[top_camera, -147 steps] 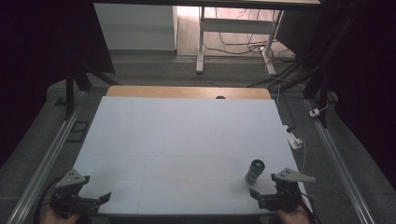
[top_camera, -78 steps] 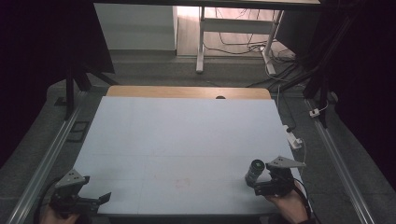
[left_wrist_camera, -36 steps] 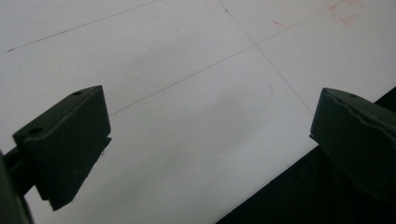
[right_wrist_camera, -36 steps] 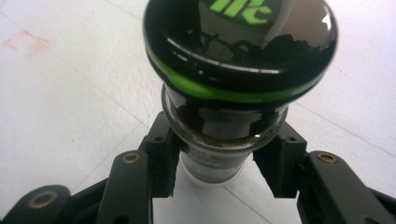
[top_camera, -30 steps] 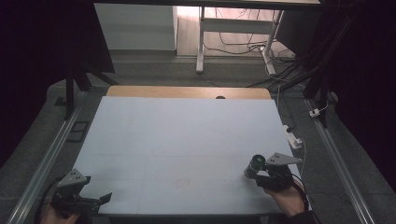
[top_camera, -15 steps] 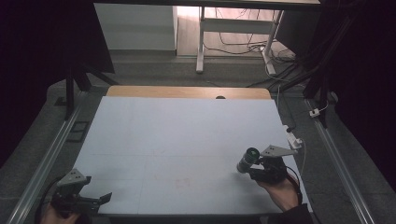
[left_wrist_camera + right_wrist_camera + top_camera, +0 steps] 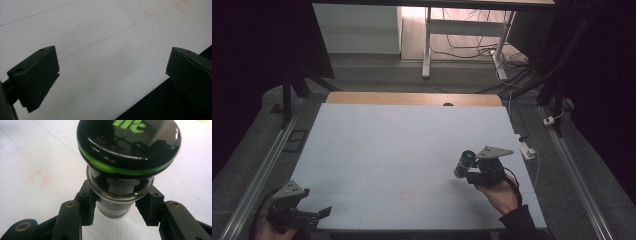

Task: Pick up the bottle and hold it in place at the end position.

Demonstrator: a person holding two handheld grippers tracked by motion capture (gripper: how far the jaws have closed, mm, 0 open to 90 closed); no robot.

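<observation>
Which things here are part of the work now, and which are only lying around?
Part of the work:
- small glass jar with black-and-green cap, clamped by the right gripper
- white table top, under the jar
- left gripper, open at the near corner

Lying around:
- white plug block at the table's right edge
- cables on the floor
</observation>
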